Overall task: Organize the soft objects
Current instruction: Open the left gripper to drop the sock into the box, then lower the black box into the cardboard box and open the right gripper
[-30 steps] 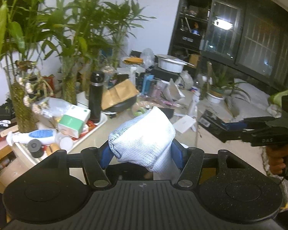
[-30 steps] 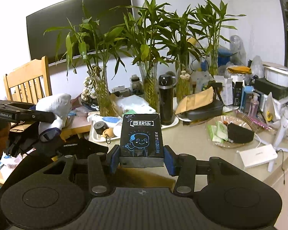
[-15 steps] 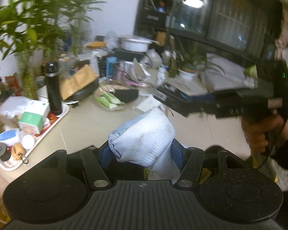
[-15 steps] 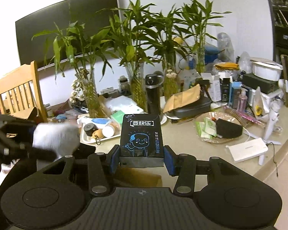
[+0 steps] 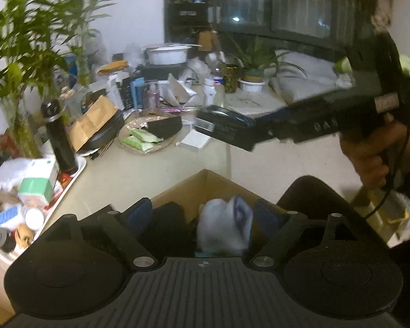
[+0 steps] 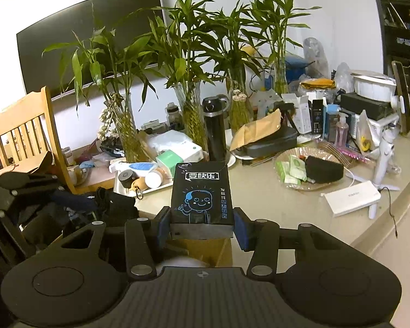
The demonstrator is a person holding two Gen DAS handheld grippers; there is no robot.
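From my right wrist camera, the black packet [image 6: 202, 194] clamped between my right gripper's [image 6: 202, 225] blue pads reads "要快乐" in white boxed characters across its top, above a blue cartoon child; a column of smaller blue characters down its right side is too fine for me to read. On the left wrist camera, the letters "DAS" show faintly on that same gripper's black body. The white box [image 6: 352, 197] on the table carries grey lettering, illegible.

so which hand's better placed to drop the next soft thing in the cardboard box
Right. The right gripper already clamps the black tissue pack, held near the cardboard box. The left gripper is opening, with the white glove loose over the box.
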